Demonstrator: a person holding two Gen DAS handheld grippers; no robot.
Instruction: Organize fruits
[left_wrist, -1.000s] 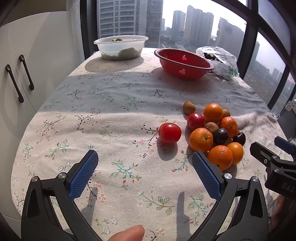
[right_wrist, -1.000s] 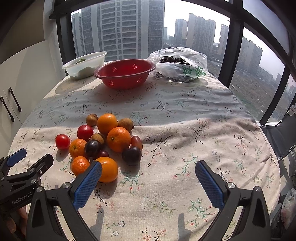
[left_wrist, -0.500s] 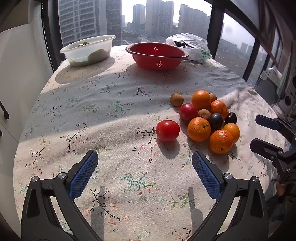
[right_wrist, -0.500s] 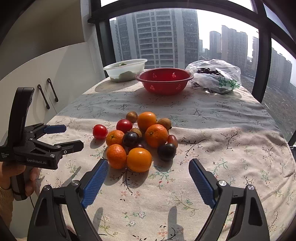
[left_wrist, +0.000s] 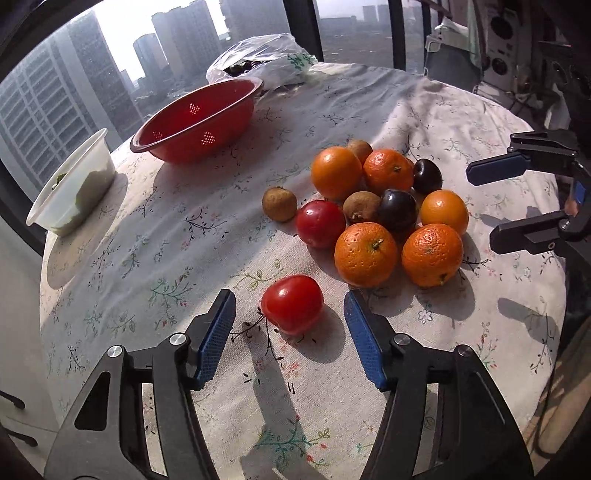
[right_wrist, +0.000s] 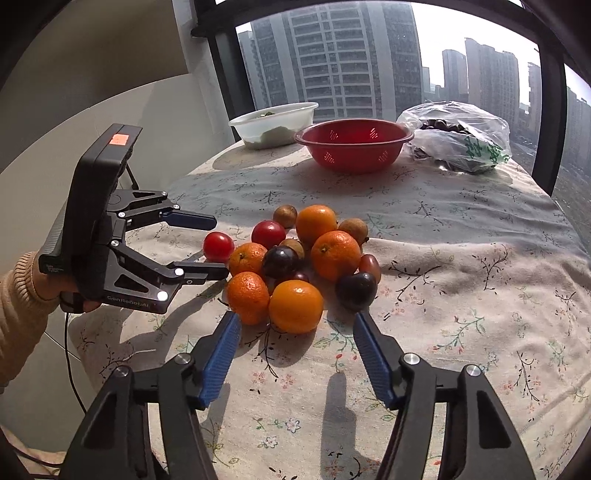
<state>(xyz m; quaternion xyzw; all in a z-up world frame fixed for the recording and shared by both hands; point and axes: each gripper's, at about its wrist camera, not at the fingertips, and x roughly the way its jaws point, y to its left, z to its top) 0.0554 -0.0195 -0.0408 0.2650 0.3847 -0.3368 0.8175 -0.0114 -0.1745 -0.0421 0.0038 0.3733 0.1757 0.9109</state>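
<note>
A pile of fruit lies on the floral tablecloth: several oranges (left_wrist: 365, 254), dark plums (left_wrist: 397, 208), brown kiwis (left_wrist: 279, 203) and a red tomato (left_wrist: 320, 223). A second red tomato (left_wrist: 292, 303) lies apart from the pile. My left gripper (left_wrist: 290, 304) is open, its jaws either side of that tomato, not touching; it also shows in the right wrist view (right_wrist: 218, 243). My right gripper (right_wrist: 293, 323) is open, just in front of an orange (right_wrist: 295, 305) at the pile's near edge; it also shows in the left wrist view (left_wrist: 480, 203).
A red colander (left_wrist: 199, 122) and a white bowl (left_wrist: 74, 188) stand at the far side of the table, with a clear plastic bag (right_wrist: 458, 136) of dark fruit beside the colander. White cabinets (right_wrist: 110, 107) stand to the left.
Both grippers have moved forward and lower toward the fruit. The left one now straddles the lone tomato; the right one has closed in on the near orange. Both jaws have narrowed somewhat.
</note>
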